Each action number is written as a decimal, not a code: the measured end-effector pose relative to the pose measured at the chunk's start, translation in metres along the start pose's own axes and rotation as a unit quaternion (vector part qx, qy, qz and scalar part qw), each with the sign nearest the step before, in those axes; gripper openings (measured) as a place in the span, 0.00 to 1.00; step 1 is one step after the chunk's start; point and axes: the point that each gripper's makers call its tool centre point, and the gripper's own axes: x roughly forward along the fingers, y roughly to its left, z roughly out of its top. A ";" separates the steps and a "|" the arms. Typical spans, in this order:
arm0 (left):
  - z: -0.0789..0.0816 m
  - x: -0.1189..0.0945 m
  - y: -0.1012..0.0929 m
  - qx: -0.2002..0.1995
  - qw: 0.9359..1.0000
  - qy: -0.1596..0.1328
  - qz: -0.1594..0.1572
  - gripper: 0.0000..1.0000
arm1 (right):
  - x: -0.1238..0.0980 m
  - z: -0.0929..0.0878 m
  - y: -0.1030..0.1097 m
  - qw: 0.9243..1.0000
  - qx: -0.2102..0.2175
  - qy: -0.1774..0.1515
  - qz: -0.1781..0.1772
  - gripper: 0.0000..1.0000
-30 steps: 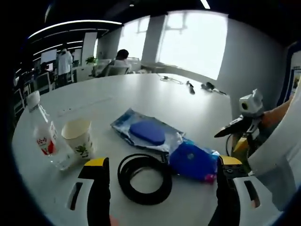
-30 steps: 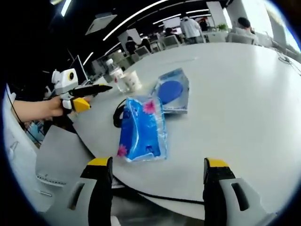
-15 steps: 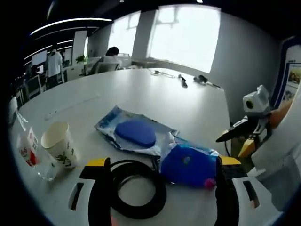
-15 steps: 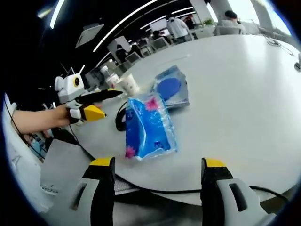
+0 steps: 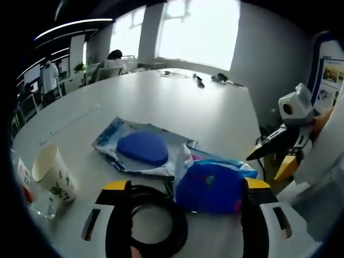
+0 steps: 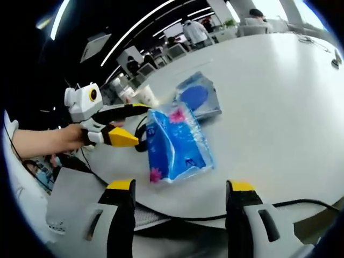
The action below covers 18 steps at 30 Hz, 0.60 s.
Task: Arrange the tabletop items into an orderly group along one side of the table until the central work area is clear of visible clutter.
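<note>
Over the last second you have brought your left hand-held gripper (image 5: 183,193) lower and closer to the clutter: the black coiled cable ring (image 5: 148,228) now lies between its spread jaws, and the blue plastic tissue pack with pink flowers (image 5: 209,185) sits just beside the right jaw. The jaws are wide open and hold nothing. The white paper cup with a green print (image 5: 51,174) and the clear plastic water bottle with a red label (image 5: 24,185) have slid toward the edge of the left gripper view, but that is your camera moving, not the things.

Your right hand-held gripper (image 6: 180,188) hangs off the near rim of the white round bench (image 6: 279,107), jaws equally wide and empty. In its view the left one (image 6: 131,126) has advanced until its tips reach over the cable beside the tissue pack (image 6: 180,145). The flat clear pouch holding a blue oval pad (image 6: 198,97) lies just beyond.

Nothing has been shifted yet; everything still sits bunched near this edge. The approach suggests the cable is your first pick.
</note>
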 end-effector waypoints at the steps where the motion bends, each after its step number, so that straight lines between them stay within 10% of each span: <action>1: 0.000 0.000 0.000 0.000 1.000 0.000 0.000 0.76 | 0.000 0.000 0.000 1.000 0.002 0.000 0.000 0.63; 18: -0.009 0.004 0.003 0.029 0.999 0.032 0.003 0.19 | 0.018 0.002 0.012 0.999 0.034 -0.007 -0.017 0.33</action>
